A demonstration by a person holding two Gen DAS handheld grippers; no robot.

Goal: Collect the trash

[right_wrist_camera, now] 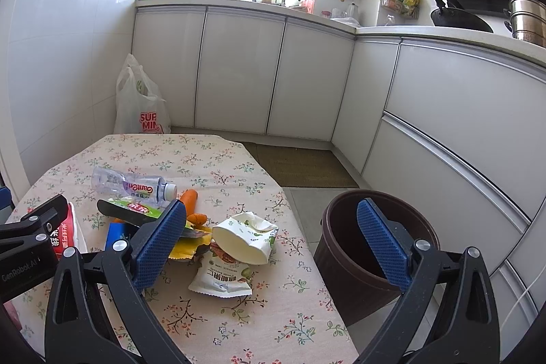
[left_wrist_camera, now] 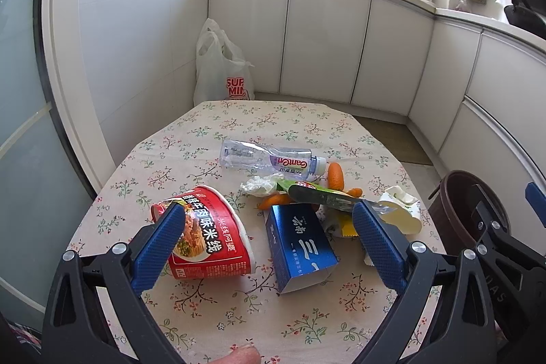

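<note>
Kitchen surface (right_wrist_camera: pixel 239 330) fully littered: noodle cup (left_wrist_camera: pixel 208 234), blue box (left_wrist_camera: pixel 300 248), bottle (left_wrist_camera: pixel 269 159), crushed paper cup (right_wrist_camera: pixel 245 237) all uncollected, brown bin (right_wrist_camera: pixel 372 248) beside it looks empty, left hand-held gripper (left_wrist_camera: pixel 269 244) and right hand-held gripper (right_wrist_camera: pixel 273 248) both spread apart, holding nothing.

My left gripper (left_wrist_camera: pixel 268 236) is wide open over the table (left_wrist_camera: pixel 204 312) with the flower cloth. A red noodle cup (left_wrist_camera: pixel 211 237) lies on its side, just by my left blue finger (left_wrist_camera: pixel 158 246). A blue box (left_wrist_camera: pixel 302 249) sits between my two fingers. Behind it are a knife (left_wrist_camera: pixel 327 196), some carrots (left_wrist_camera: pixel 334 174), a white crumpled tissue (left_wrist_camera: pixel 259 186) and an empty clear bottle (left_wrist_camera: pixel 269 157) lying down. A squashed white paper cup (left_wrist_camera: pixel 401 210) is near my right finger. A brown bin (left_wrist_camera: pixel 459 203) stands beside the table on the right. My other gripper (left_wrist_camera: pixel 505 237) is in front of it. A white plastic bag (left_wrist_camera: pixel 221 67) sits on the floor by the wall
</note>
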